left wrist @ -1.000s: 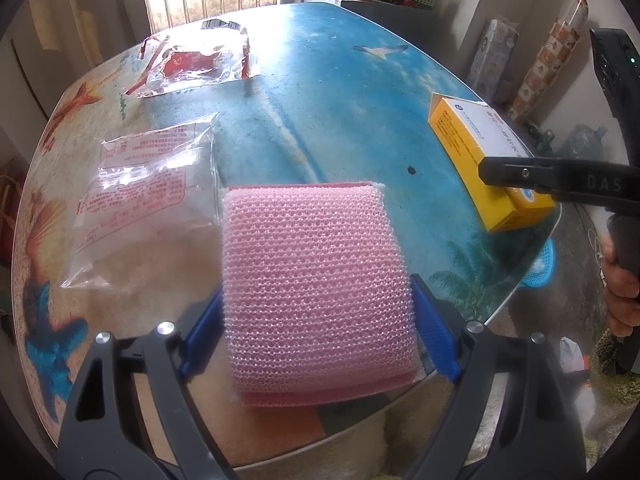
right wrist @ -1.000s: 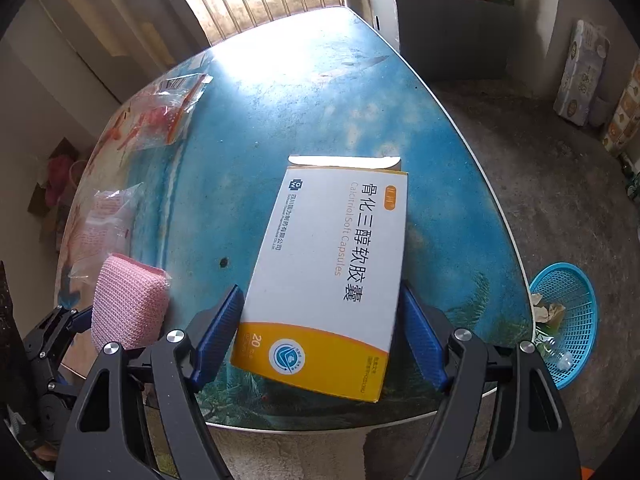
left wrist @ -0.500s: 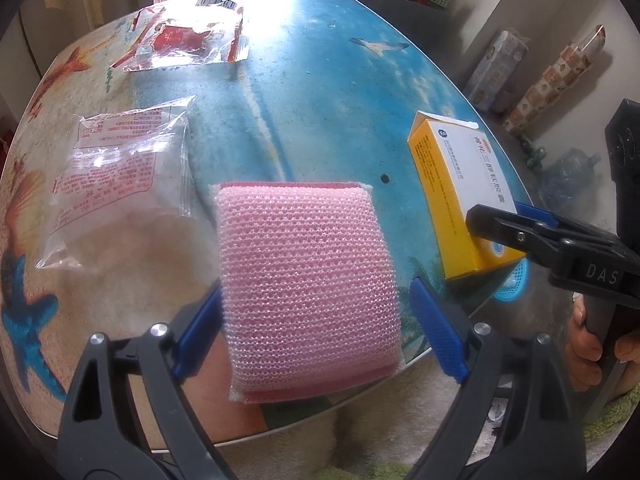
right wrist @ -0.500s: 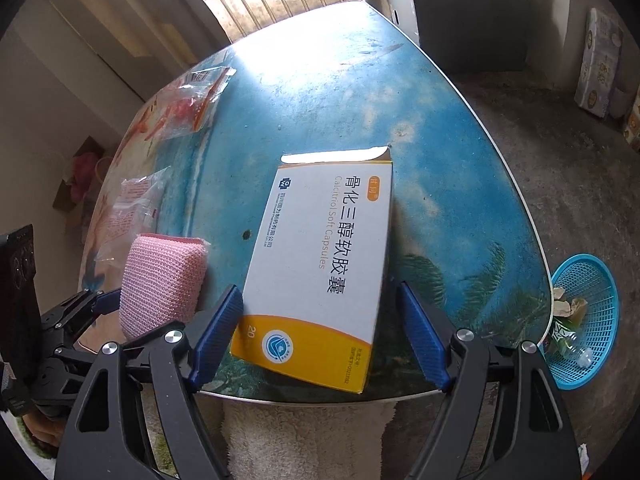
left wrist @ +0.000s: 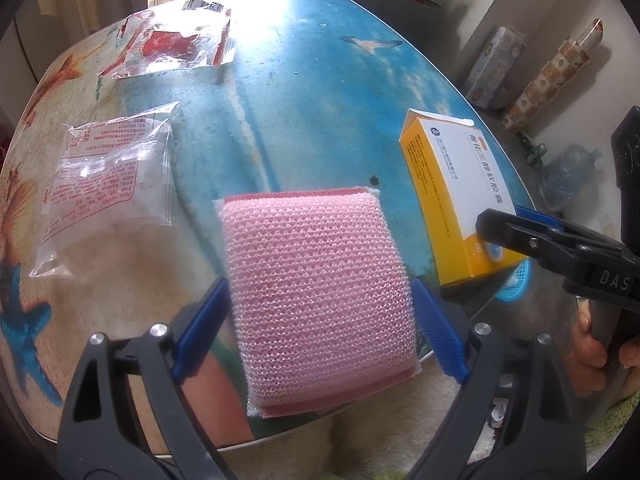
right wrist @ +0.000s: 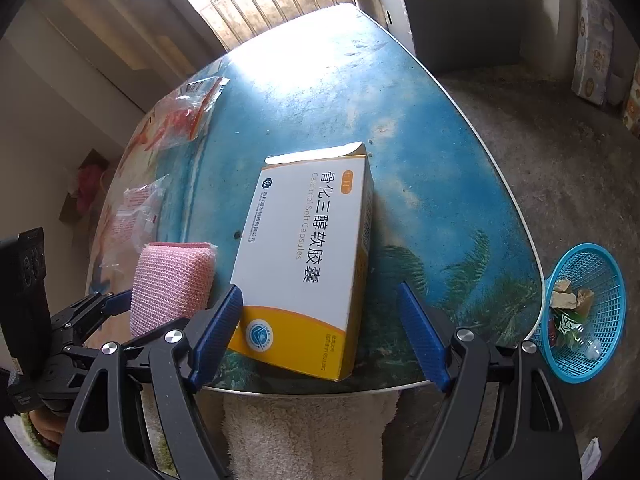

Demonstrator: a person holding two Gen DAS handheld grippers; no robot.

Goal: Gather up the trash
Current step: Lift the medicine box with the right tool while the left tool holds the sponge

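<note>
My left gripper [left wrist: 320, 328] is shut on a pink mesh sponge [left wrist: 316, 284] and holds it over the table's near edge. The sponge also shows in the right wrist view [right wrist: 172, 284]. My right gripper [right wrist: 320, 336] is open around a white and yellow medicine box [right wrist: 308, 256]. Its left pad touches the box and its right pad stands clear of it. The box lies tilted near the table's front edge and also shows in the left wrist view [left wrist: 452, 196]. A blue mesh trash basket [right wrist: 588, 312] with scraps in it stands on the floor to the right.
Two clear plastic wrappers with red print lie on the blue beach-pattern table [left wrist: 320, 92], one on the left [left wrist: 108, 176] and one at the far left [left wrist: 176, 44]. A grey cabinet [right wrist: 448, 12] stands beyond the table. Packages lean on the right wall.
Both grippers have risen and pulled back toward the table's near edge. The left has kept its hold on the sponge. The box has tilted, and the right pad now stands clear of it.
</note>
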